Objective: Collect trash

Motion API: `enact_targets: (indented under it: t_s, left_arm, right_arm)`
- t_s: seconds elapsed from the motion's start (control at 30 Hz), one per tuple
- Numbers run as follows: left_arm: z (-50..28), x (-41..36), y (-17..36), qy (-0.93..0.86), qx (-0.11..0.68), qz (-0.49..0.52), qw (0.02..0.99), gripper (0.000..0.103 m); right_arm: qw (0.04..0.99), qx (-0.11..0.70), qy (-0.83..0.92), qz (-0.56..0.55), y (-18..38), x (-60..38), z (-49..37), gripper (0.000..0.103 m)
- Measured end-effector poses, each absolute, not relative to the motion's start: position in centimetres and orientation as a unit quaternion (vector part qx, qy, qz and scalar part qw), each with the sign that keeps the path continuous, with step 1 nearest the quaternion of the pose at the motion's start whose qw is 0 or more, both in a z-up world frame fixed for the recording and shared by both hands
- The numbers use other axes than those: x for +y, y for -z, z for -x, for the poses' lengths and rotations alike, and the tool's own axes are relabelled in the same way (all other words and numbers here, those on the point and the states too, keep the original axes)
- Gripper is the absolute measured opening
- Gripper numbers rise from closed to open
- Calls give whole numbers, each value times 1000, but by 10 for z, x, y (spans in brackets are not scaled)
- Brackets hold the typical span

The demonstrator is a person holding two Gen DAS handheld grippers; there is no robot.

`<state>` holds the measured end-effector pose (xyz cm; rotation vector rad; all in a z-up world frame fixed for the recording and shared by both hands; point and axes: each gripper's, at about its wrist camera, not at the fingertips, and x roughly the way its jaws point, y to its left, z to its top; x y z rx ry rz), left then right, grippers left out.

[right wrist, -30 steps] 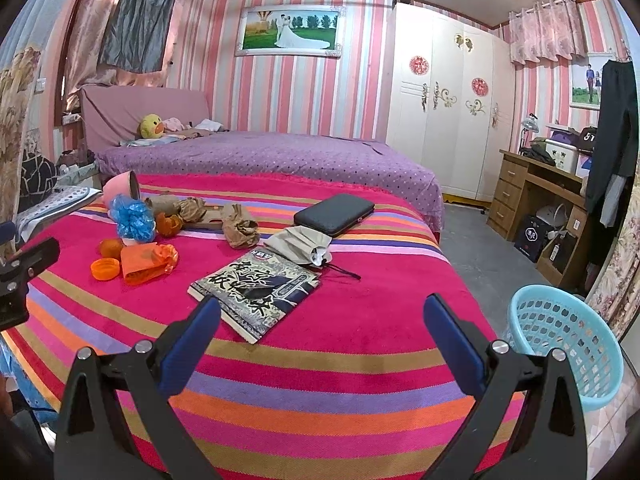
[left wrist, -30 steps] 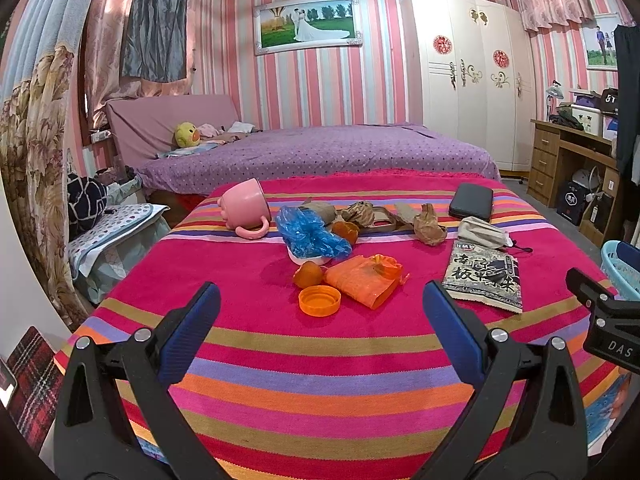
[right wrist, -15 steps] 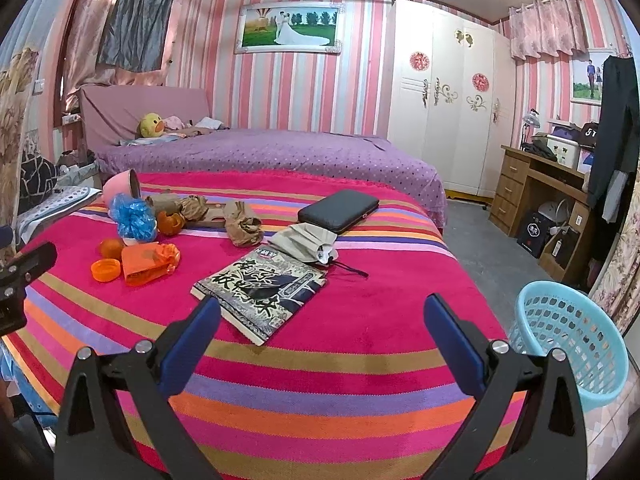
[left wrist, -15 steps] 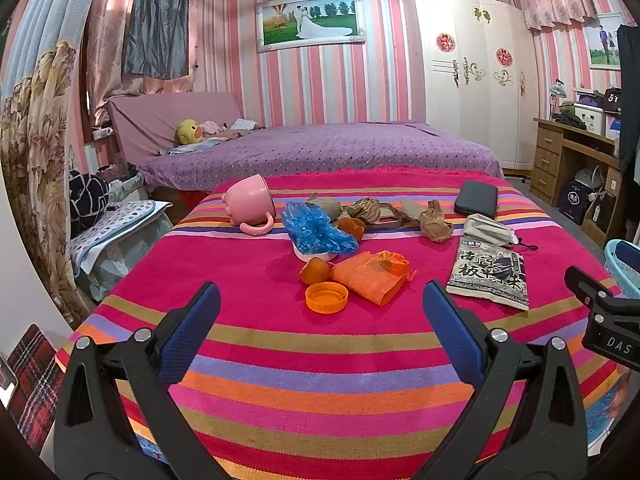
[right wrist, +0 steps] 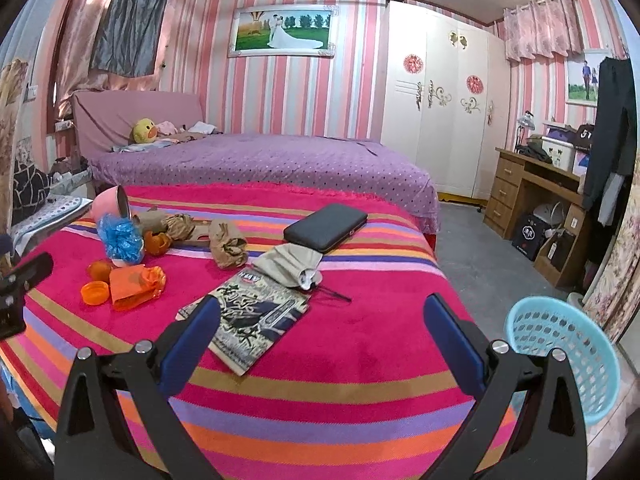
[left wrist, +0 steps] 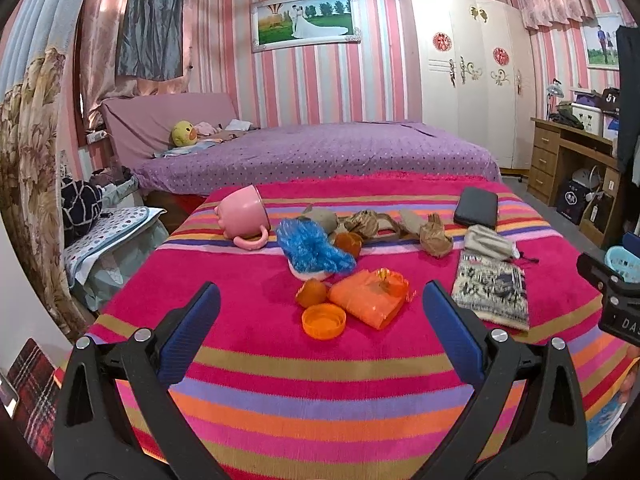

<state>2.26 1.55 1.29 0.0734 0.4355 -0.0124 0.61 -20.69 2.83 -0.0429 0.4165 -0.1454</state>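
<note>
Both claws are spread wide and hold nothing: the left gripper (left wrist: 320, 320) hangs over the near edge of the striped blanket (left wrist: 320, 384), and the right gripper (right wrist: 320, 320) hangs over its near right corner, beside the blue basket (right wrist: 568, 360) on the floor. The trash lies in the middle of the blanket, towards its left side: an orange cap (left wrist: 323, 321), a crumpled orange wrapper (left wrist: 370, 298), a piece of peel (left wrist: 311, 293) and a blue plastic bag (left wrist: 310, 249). All of it looks very light; I think the cap is stiff and a little slippery, so it is better pinched across its rim, while the soft wrapper and bag will crush and can be taken by any raised fold.
</note>
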Motion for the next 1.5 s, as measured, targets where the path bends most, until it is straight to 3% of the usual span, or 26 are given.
enact_targets:
  t_s: [0.33,0.8,1.13,1.3,1.47,1.5]
  left_arm:
    - [-56,24,-14,2,219,-47,975,98]
    - [-89,58,37,19,319,-29,947,98]
    - [-105,26,54,43,353,-74,932,97]
    - [-113,25,54,71,369,-40,926,78]
    - [-115,23,57,89,376,-31,922,39]
    - [-114,23,56,96,376,-29,921,39]
  right_arm:
    - [978,188,81,36,-61,-225,-32,99]
    - [963,253,87,9,-4,-242,-51,99]
    - [956,280,84,-2,5,-249,-54,99]
    - [955,284,88,-1,7,-247,-57,99]
    - [954,289,77,16,10,-231,-60,99]
    - [953,292,73,16,11,-228,-62,99]
